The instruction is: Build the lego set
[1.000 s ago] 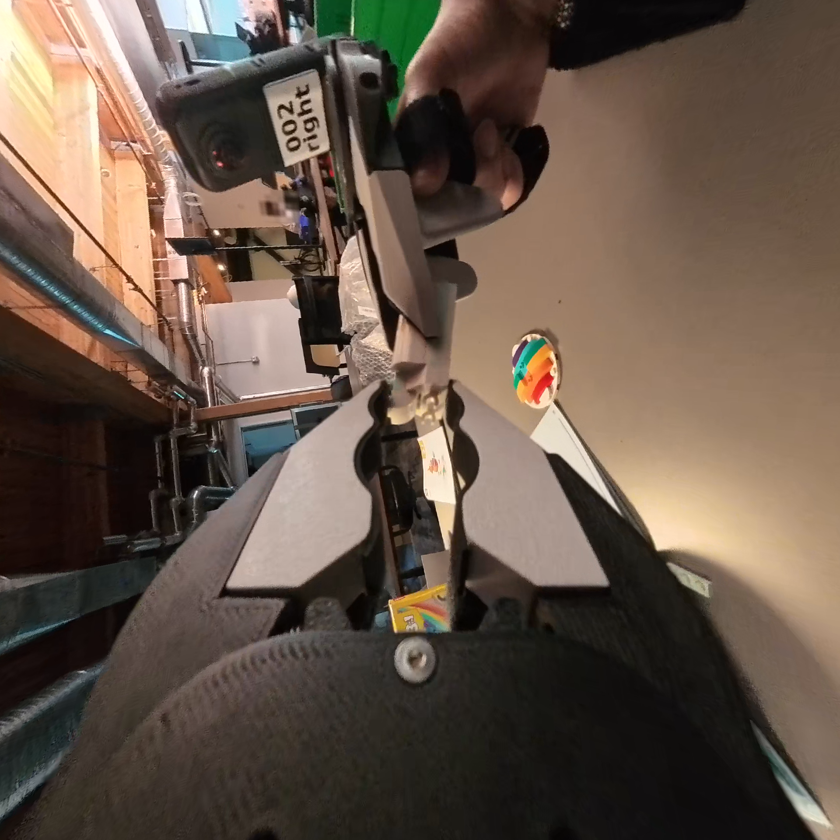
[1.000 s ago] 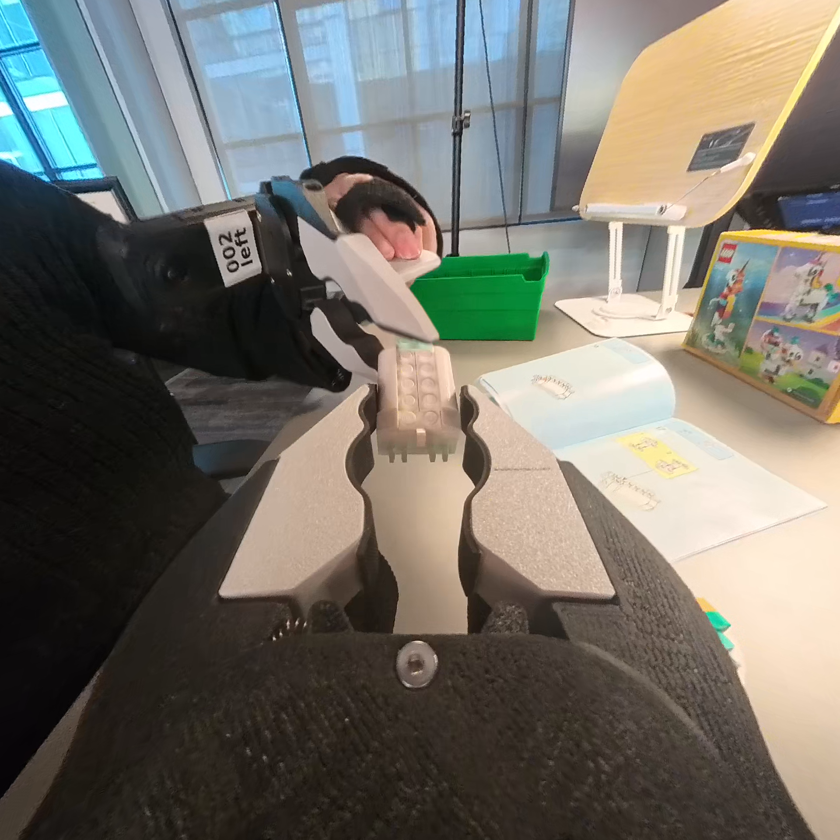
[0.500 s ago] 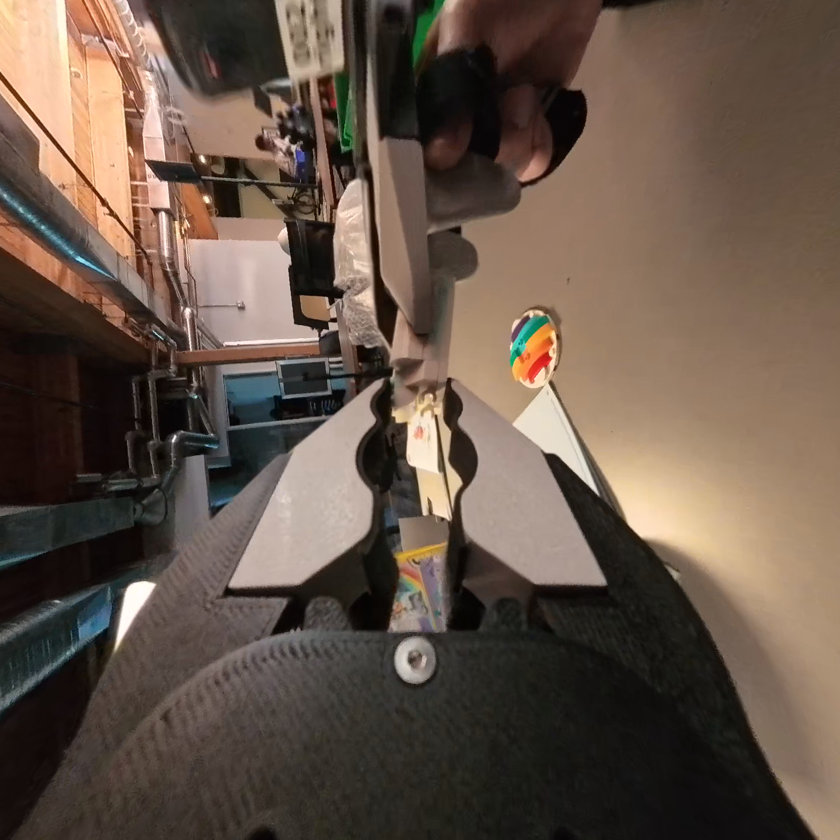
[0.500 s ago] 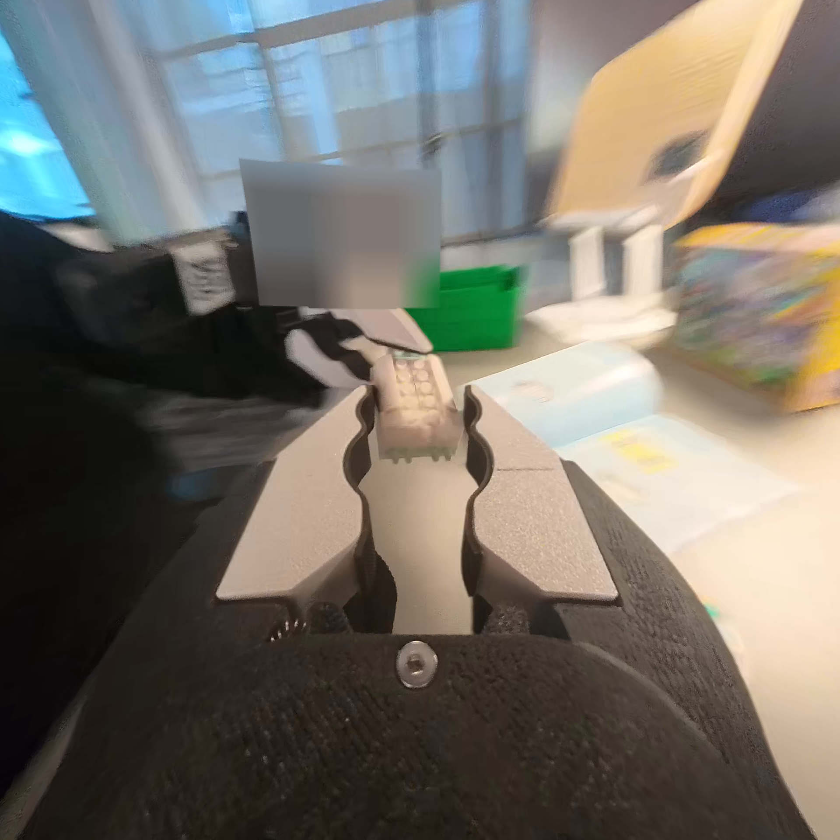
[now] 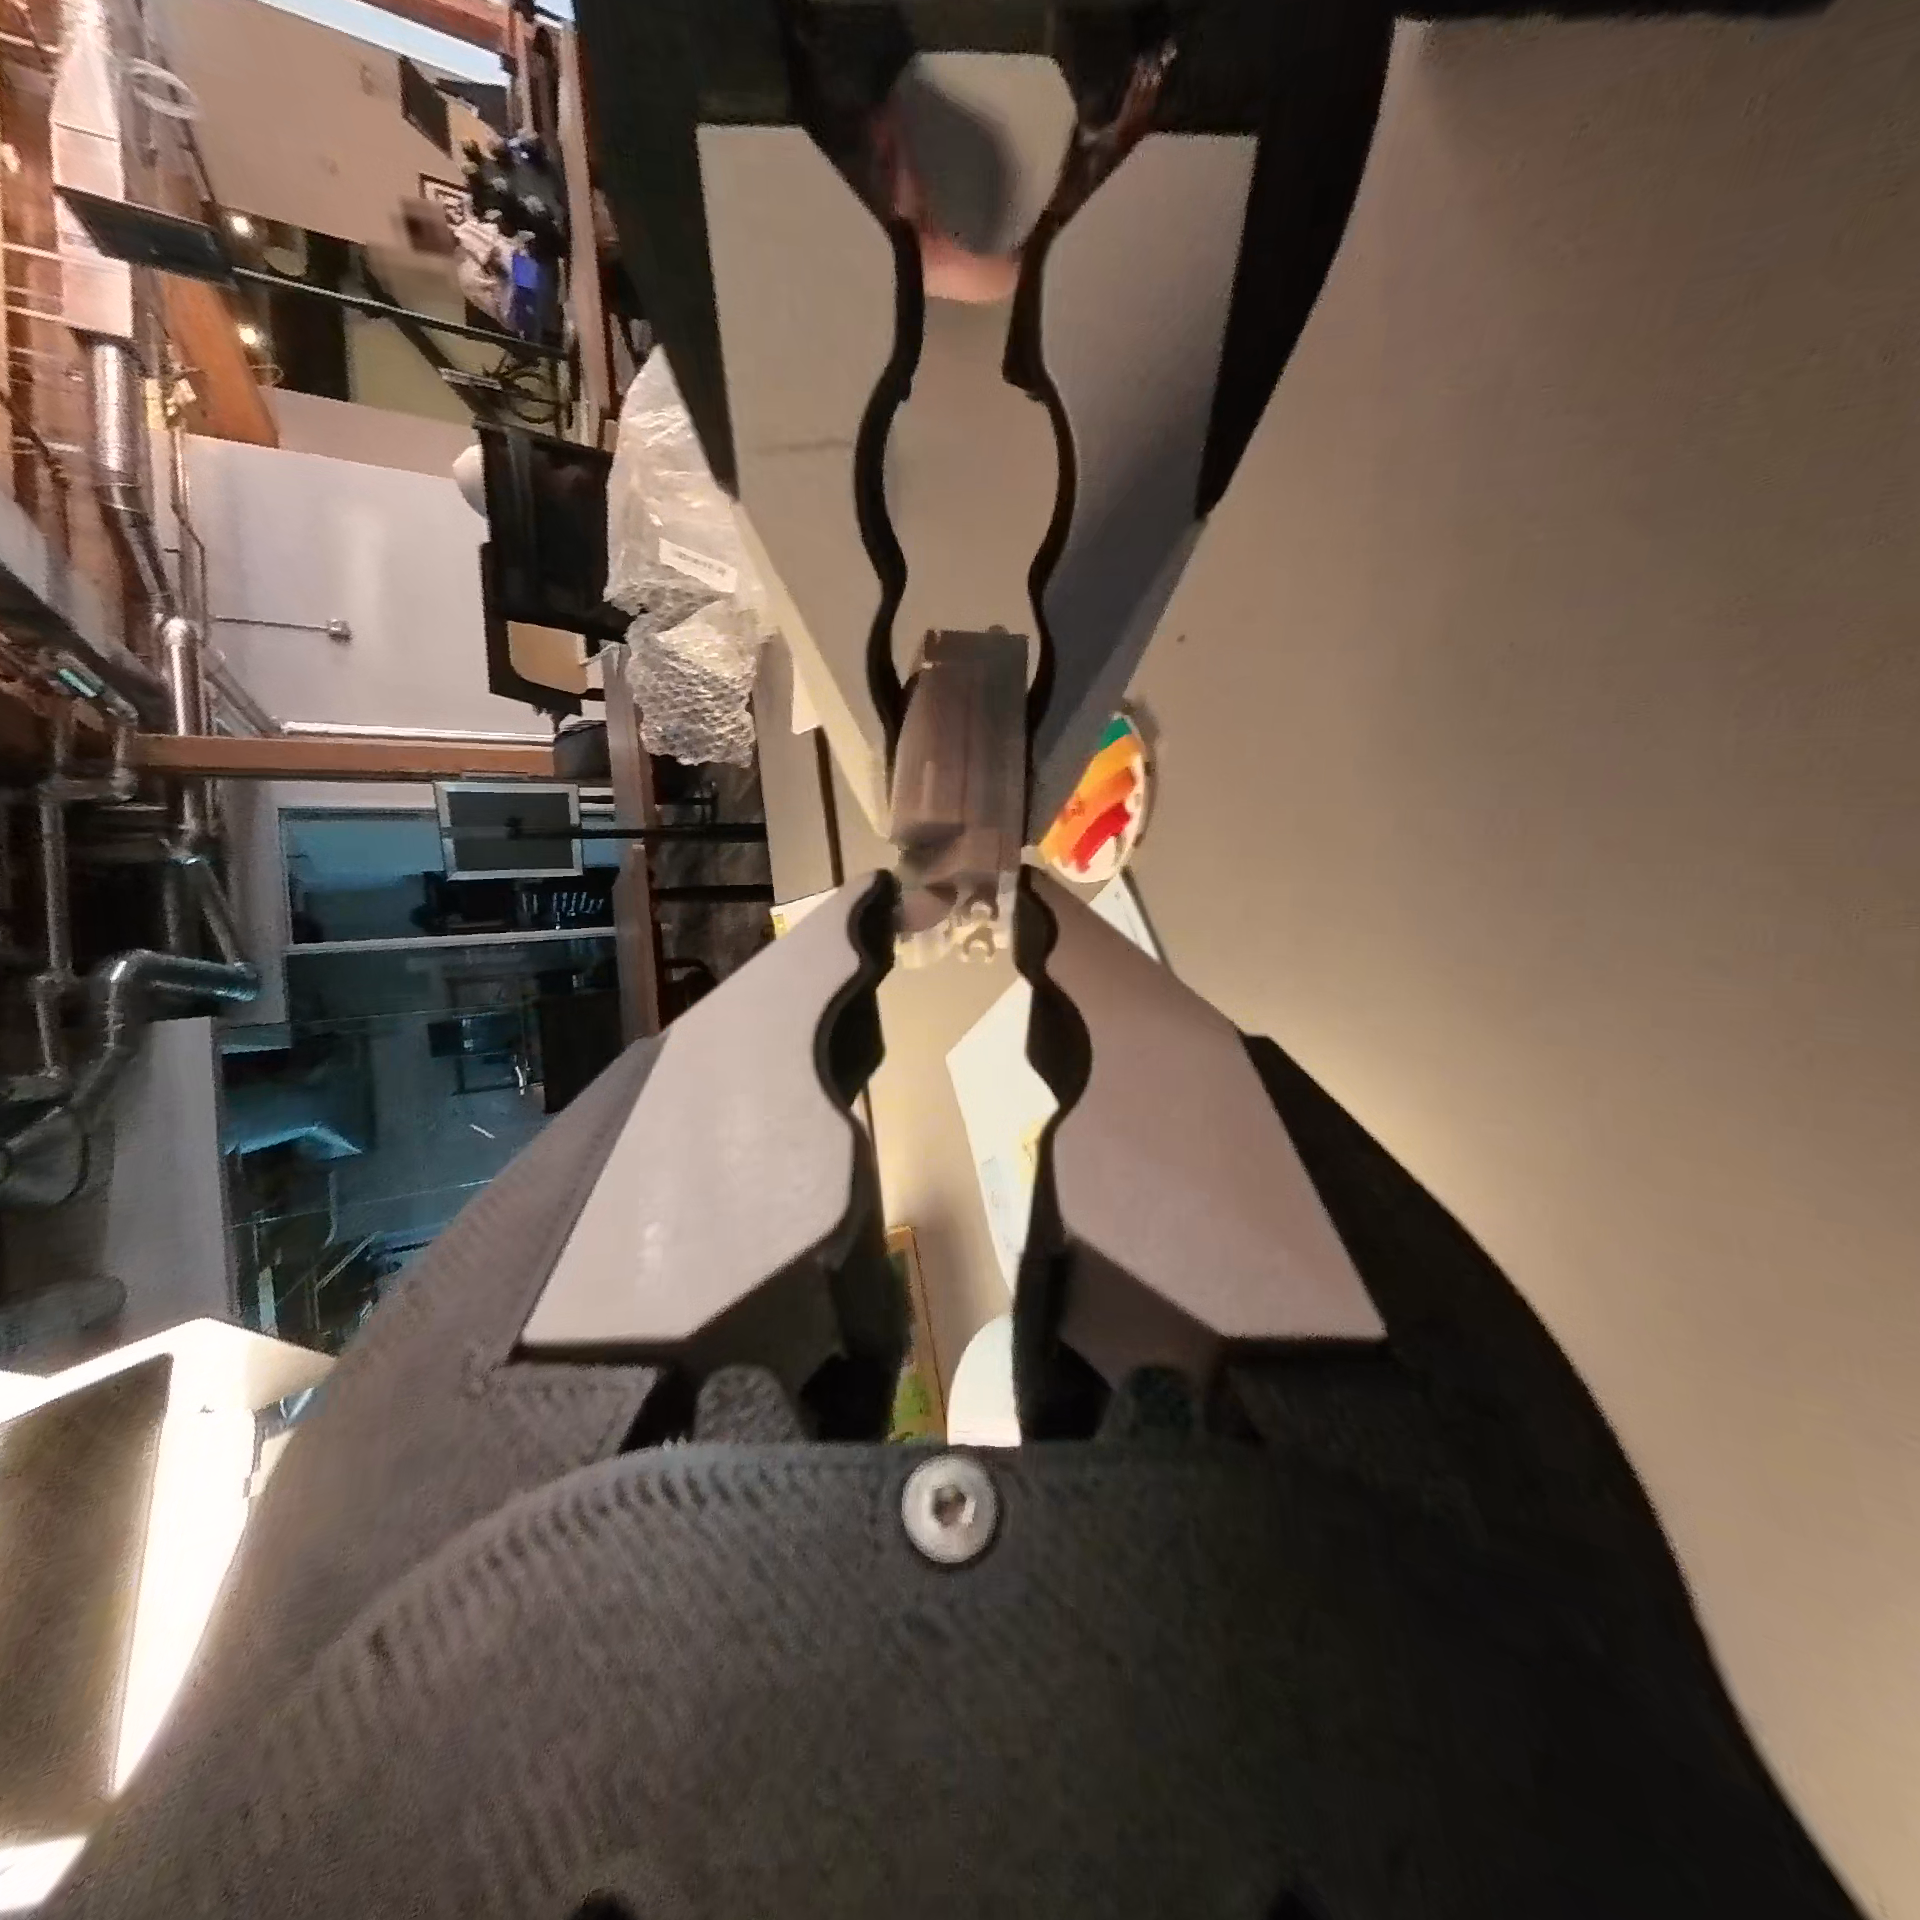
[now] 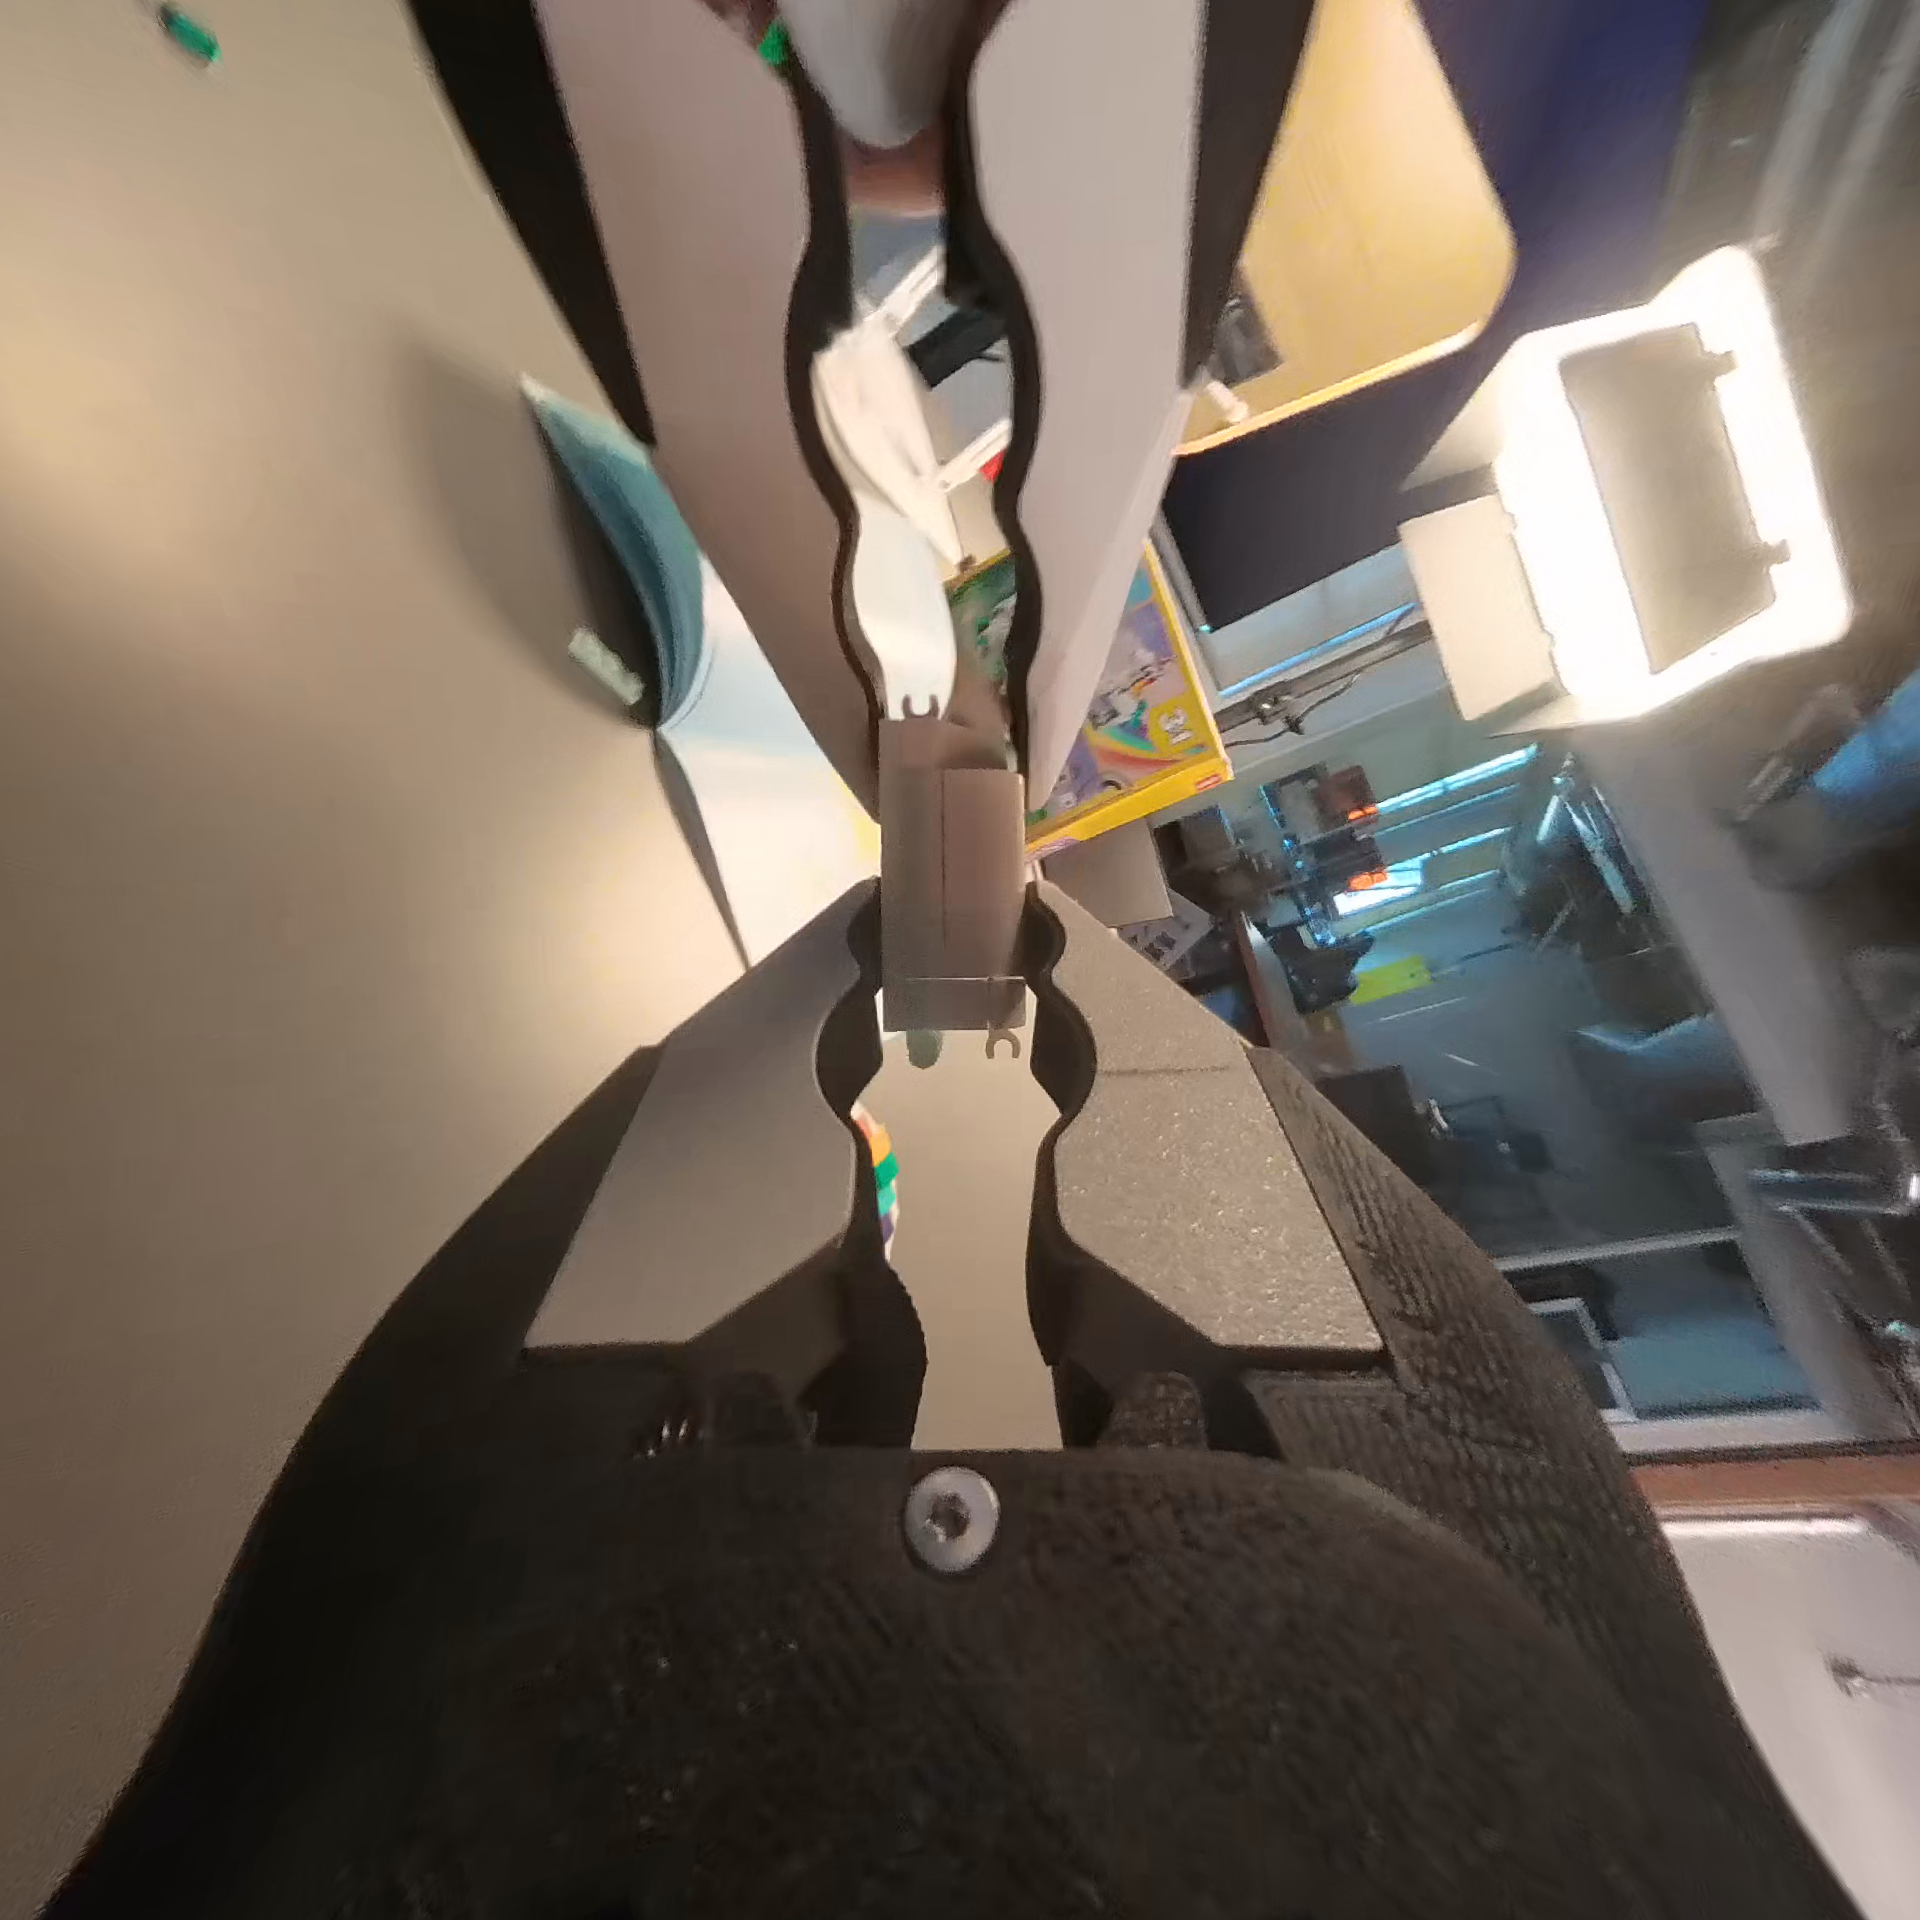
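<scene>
A white Lego assembly (image 5: 958, 769) is held in the air between my two grippers, which face each other tip to tip. In the left wrist view my left gripper (image 5: 956, 914) is shut on its near end, where small clip pieces stick out. My right gripper (image 5: 961, 707) comes in from the top and grips the far end. In the right wrist view my right gripper (image 6: 951, 925) is shut on the white assembly (image 6: 951, 883), pads against both its sides. The left gripper (image 6: 945, 748) holds the far end.
The beige table (image 5: 1558, 623) runs along one side. A round dish of coloured pieces (image 5: 1103, 800), the open instruction booklet (image 6: 727, 769), the yellow set box (image 6: 1138, 717) and a wooden book stand (image 6: 1351, 208) lie on it. Bubble wrap (image 5: 686, 623) is farther off. Left and right tips are no more than a few centimetres apart.
My right gripper has rolled onto its side and swung head-on to the left gripper. Its jaws, which stood apart around the assembly, have closed on it. The left gripper kept its hold.
</scene>
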